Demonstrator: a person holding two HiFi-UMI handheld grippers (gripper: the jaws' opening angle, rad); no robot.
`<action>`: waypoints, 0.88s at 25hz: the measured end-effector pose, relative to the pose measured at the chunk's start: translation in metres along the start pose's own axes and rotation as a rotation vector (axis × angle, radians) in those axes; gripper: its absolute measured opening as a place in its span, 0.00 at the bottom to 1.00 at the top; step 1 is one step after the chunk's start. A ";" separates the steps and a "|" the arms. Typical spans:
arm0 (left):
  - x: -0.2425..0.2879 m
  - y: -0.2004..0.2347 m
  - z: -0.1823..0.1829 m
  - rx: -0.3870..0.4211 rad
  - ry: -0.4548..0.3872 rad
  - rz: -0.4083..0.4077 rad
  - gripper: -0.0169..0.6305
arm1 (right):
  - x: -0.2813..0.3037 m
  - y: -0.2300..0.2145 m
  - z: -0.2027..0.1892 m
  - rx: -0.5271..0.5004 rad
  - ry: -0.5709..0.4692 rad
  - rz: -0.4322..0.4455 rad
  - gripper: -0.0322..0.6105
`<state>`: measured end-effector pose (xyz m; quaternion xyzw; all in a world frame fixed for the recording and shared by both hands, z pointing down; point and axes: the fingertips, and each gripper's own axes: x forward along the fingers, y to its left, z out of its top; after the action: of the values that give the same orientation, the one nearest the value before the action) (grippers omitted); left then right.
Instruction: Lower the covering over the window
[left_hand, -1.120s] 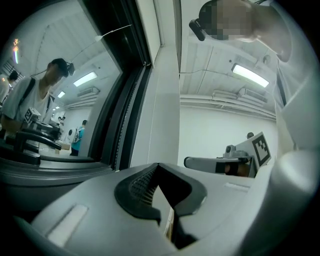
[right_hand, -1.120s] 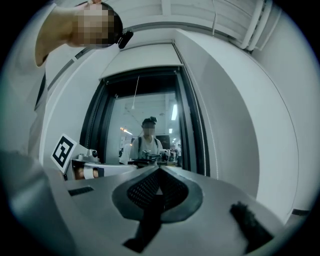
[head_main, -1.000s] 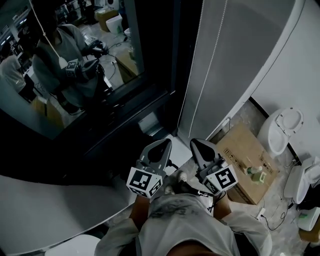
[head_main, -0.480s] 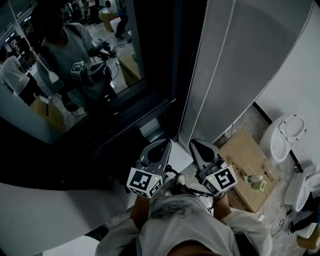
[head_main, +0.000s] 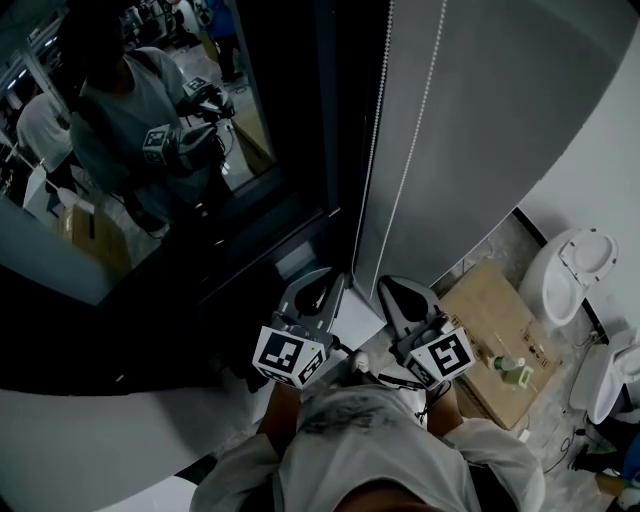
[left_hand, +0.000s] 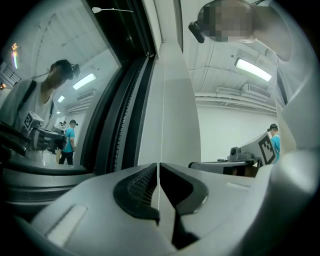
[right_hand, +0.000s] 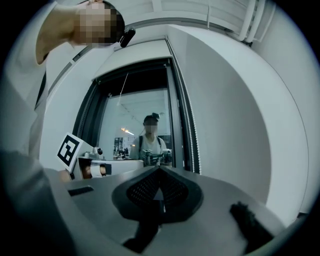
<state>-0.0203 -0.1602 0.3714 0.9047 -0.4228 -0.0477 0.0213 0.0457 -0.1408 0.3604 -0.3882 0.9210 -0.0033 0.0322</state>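
A grey roller blind (head_main: 480, 120) hangs at the right of a dark-framed window (head_main: 300, 120), and a white bead chain (head_main: 378, 130) runs down its left edge. My left gripper (head_main: 318, 283) points level at the blind's foot. Its jaws have just been opening and stand a narrow slit apart. In the left gripper view the bead chain (left_hand: 163, 100) lines up with that slit at the left gripper (left_hand: 159, 167); I cannot tell whether it lies between the pads. Beside it, my right gripper (head_main: 397, 290) is shut on nothing and, in its own view, the right gripper (right_hand: 160, 170) faces the window glass.
The glass (head_main: 150, 150) mirrors the person with both grippers. A cardboard box (head_main: 495, 330) with a small bottle (head_main: 510, 370) lies on the floor at the right, next to white sanitary fixtures (head_main: 565, 270). A white curved ledge (head_main: 90, 440) fills the lower left.
Both grippers have moved a little closer to the window frame and the blind's lower edge. The blind and the reflection have shifted in the head view.
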 end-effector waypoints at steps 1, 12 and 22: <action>0.005 0.001 0.000 0.007 0.001 0.001 0.06 | 0.001 -0.002 0.001 0.006 -0.004 0.000 0.08; 0.053 0.016 -0.001 0.060 0.009 -0.005 0.09 | 0.010 -0.018 -0.005 0.002 0.009 0.007 0.08; 0.089 0.030 -0.029 0.054 0.075 0.011 0.12 | 0.008 -0.035 -0.019 -0.005 0.049 0.000 0.08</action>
<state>0.0165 -0.2481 0.3970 0.9038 -0.4277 -0.0023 0.0129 0.0641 -0.1711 0.3802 -0.3878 0.9216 -0.0105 0.0085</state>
